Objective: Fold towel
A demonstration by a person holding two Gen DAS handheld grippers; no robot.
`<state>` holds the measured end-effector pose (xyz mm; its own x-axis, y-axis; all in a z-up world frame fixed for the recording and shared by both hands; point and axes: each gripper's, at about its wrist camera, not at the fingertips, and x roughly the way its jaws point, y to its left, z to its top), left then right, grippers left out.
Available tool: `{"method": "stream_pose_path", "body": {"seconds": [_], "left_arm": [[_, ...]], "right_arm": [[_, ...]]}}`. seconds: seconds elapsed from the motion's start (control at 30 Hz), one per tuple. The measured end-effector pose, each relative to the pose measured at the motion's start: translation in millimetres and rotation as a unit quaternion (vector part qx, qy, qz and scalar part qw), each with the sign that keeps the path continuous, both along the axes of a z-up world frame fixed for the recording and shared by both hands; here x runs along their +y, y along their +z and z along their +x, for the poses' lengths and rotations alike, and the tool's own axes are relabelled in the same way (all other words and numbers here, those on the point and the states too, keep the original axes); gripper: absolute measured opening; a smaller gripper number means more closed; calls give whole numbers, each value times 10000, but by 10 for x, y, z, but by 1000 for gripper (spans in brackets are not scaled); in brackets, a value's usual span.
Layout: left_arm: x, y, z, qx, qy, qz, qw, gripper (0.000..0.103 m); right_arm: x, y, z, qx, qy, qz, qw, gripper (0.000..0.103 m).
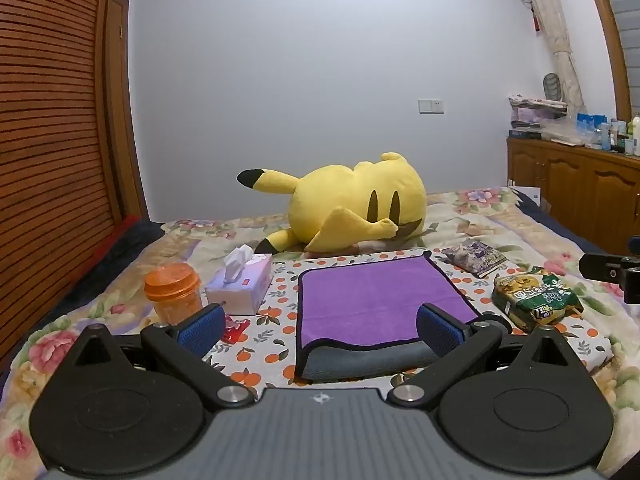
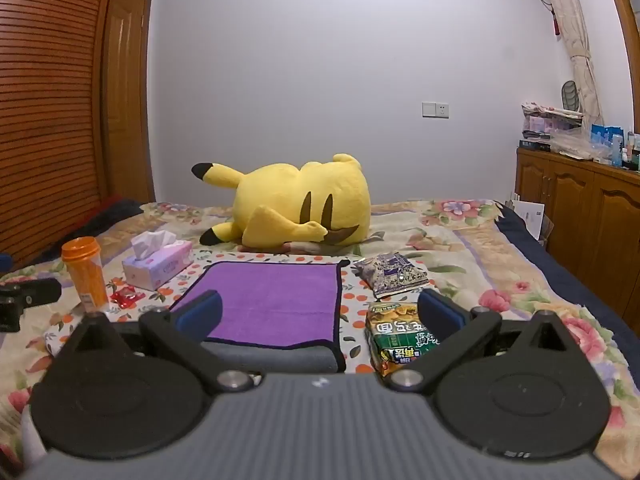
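Note:
A purple towel (image 1: 376,300) with a dark border and grey underside lies on an orange-patterned cloth (image 1: 276,316) on the bed. Its near edge is turned up, showing a grey strip (image 1: 360,360). My left gripper (image 1: 320,330) is open and empty, hovering just in front of the towel's near edge. In the right wrist view the towel (image 2: 272,300) lies ahead to the left. My right gripper (image 2: 320,316) is open and empty, over the towel's near right corner and a green snack bag (image 2: 400,340).
A yellow plush toy (image 1: 352,208) lies behind the towel. A tissue box (image 1: 244,284), an orange jar (image 1: 172,292) and a red wrapper (image 1: 236,328) sit left of it. A purple packet (image 1: 476,258) and the green snack bag (image 1: 536,296) sit right. A wooden cabinet (image 2: 580,208) stands at right.

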<state>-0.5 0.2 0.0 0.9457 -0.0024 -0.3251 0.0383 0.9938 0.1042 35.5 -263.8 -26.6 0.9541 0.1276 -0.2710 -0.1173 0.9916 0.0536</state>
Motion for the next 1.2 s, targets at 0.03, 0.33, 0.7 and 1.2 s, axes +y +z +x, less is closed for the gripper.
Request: {"method": "stream_pose_path", "body": {"seconds": [0.03,0.33,0.7,1.2], "left_arm": [[-1,-1,2,28,-2,15,10000,103],[-42,-5,7,-1,-7,71,10000,103],[-11,-3,6,-15,-10,42,10000,103],[2,11,-7,-29,-6,41,10000,103]], "right_arm": [[-2,0,-1,-3,1,17,10000,103],[-6,0,-2,-3,2,-4,10000,103],[-14,1,1,-1,0,-15,10000,103],[-14,3,0,-5,-2,-20,10000,103]]}}
